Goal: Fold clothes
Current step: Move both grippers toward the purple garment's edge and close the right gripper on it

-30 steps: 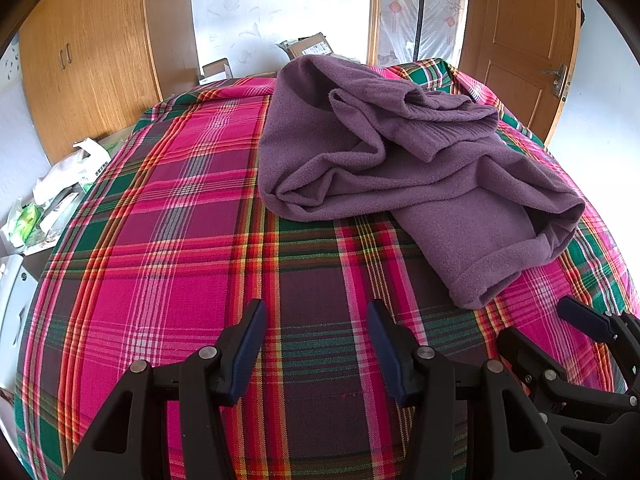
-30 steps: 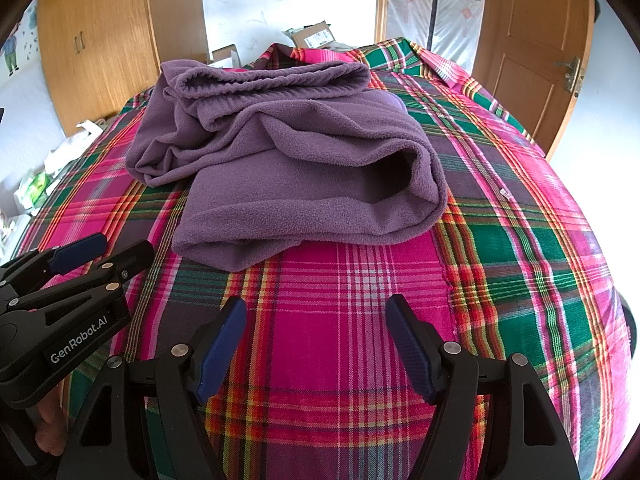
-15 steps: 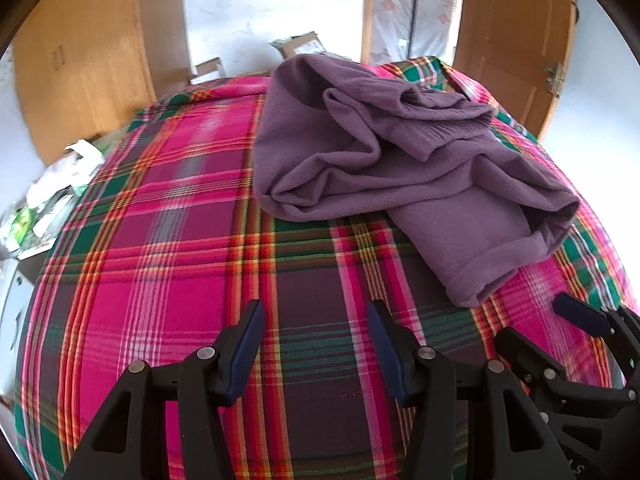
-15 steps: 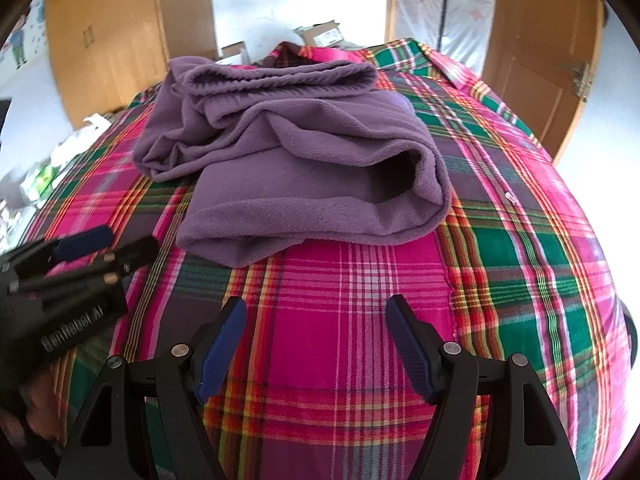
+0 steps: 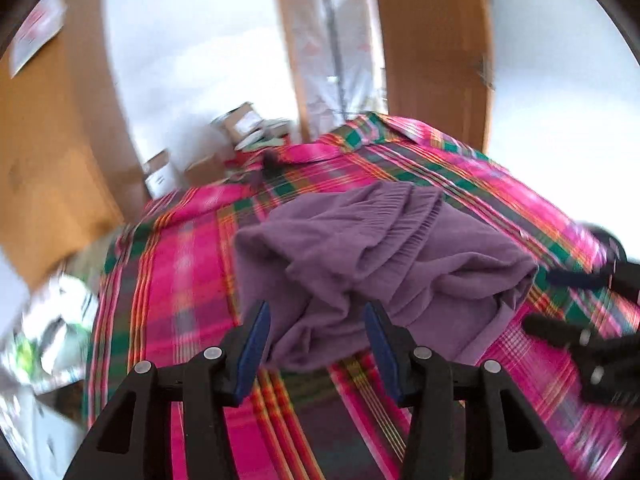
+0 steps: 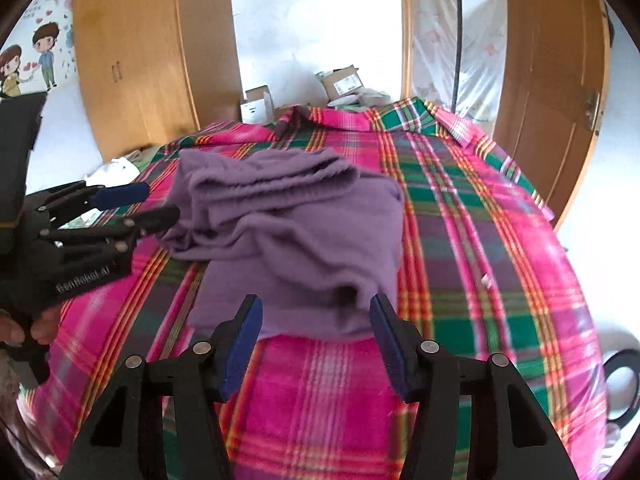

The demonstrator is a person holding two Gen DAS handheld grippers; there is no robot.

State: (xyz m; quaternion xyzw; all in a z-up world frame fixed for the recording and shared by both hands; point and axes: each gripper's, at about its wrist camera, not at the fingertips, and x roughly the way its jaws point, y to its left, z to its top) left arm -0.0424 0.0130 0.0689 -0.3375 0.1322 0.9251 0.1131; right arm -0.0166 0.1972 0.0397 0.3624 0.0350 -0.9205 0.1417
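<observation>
Right wrist view: my right gripper [image 6: 316,342] and left gripper [image 5: 316,346], jaws spread, flank the crumpled garment [image 6: 296,232] on the bed [image 6: 480,280], ready to pinch its near edge.

Bright daylight comes from the window [image 6: 452,52] far ahead of each hand-held gripper, and the wall [image 5: 192,64] there is washed out. The left view is strongly motion-blurred; the right is sharper. Fisheye bending and dark corners frame both.
</observation>
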